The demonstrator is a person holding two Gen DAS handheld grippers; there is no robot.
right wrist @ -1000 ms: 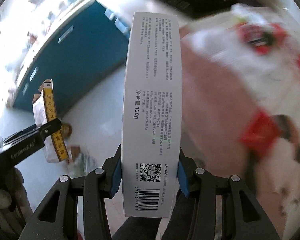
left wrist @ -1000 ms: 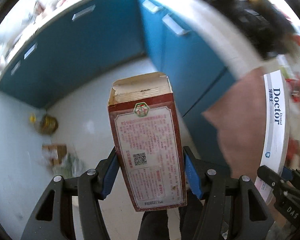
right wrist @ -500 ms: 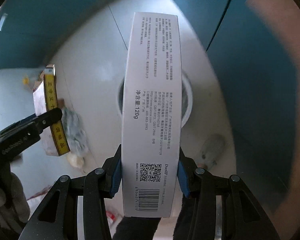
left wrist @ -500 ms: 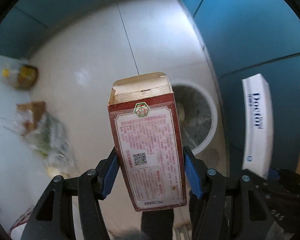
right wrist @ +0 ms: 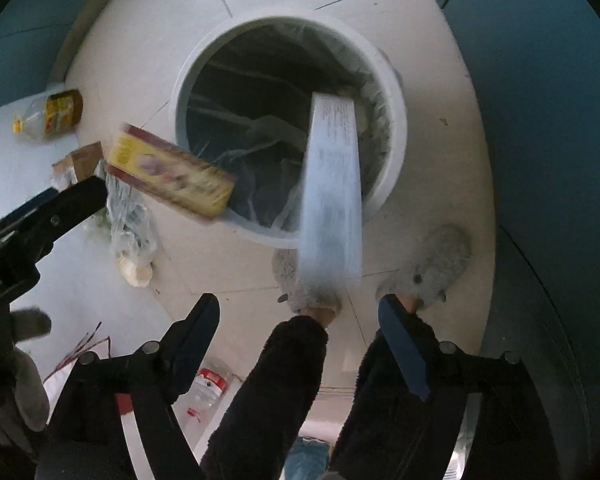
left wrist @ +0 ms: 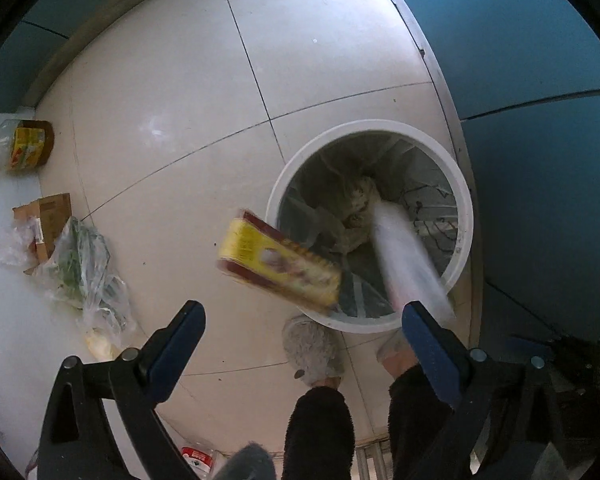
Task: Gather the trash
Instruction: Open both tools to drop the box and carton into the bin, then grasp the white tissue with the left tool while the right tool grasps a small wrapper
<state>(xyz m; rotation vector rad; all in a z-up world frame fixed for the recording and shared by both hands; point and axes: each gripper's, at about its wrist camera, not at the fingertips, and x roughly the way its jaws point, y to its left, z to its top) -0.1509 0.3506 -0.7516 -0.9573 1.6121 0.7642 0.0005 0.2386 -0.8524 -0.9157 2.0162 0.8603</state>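
Both jaws are opening, nothing between them: left gripper (left wrist: 300, 334), right gripper (right wrist: 298, 316). Red-and-yellow cardboard box (left wrist: 278, 264) falls mid-frame over the round white bin's (left wrist: 462, 200) left rim; long white carton (right wrist: 332, 184) drops inside. Release squarely above the opening.

Each camera sits on a gripper and looks forward along its two jaws, pointing steeply down at the floor (left wrist: 320, 40). The left camera sees the white bin (left wrist: 460, 200) ahead and a bit to the right, from high above. The right camera looks into the same bin (right wrist: 396, 128) from closer, so its opening fills more of the view. Both views share the bin, the yellow and red box (left wrist: 276, 262), the long white box (right wrist: 332, 184), the oil bottle (left wrist: 18, 144), the plastic bag (left wrist: 84, 268) and the person's fuzzy slippers (right wrist: 432, 264).
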